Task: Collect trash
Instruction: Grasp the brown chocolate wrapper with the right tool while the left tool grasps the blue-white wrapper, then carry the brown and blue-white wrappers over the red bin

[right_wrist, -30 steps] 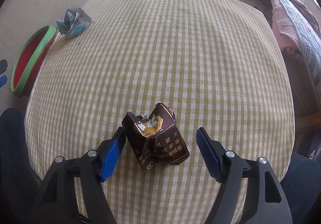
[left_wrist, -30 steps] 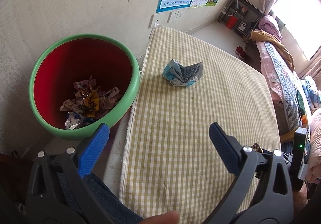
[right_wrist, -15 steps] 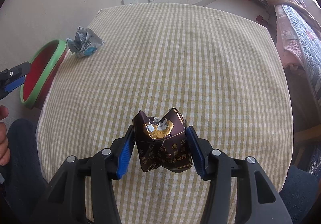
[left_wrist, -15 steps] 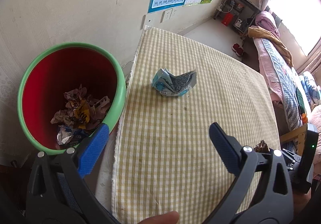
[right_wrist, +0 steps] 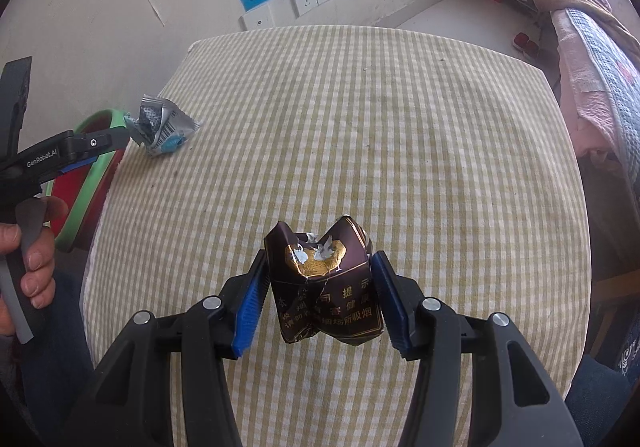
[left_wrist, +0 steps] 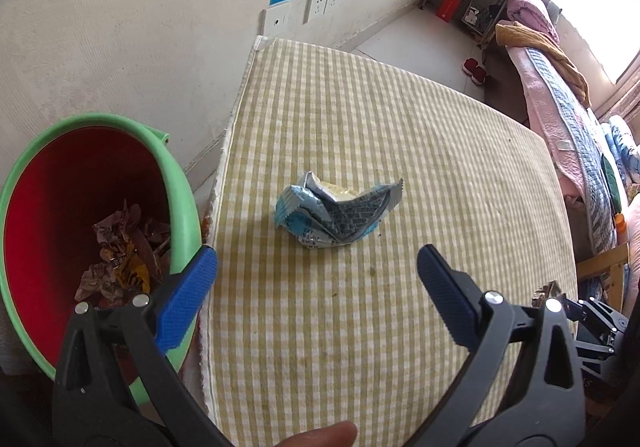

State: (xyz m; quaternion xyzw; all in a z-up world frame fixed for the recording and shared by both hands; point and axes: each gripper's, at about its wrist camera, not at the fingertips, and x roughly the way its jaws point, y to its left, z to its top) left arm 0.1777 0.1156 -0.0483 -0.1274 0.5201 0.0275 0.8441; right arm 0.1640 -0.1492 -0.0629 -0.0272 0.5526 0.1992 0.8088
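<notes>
Firmly, right gripper (right_wrist: 318, 299) pinches crumpled glossy brown pack (right_wrist: 326, 283).

Filling most of both views: a table (left_wrist: 400, 327) draped in a yellow-and-white checked cloth (right_wrist: 400, 135), its far edge butting against the wall toward the upper frame. Lying directly on the cloth, near its left edge: a crumpled blue-and-silver wrapper (left_wrist: 336, 213), sitting at centre in the left wrist view and at left in the right wrist view (right_wrist: 162, 127).
</notes>
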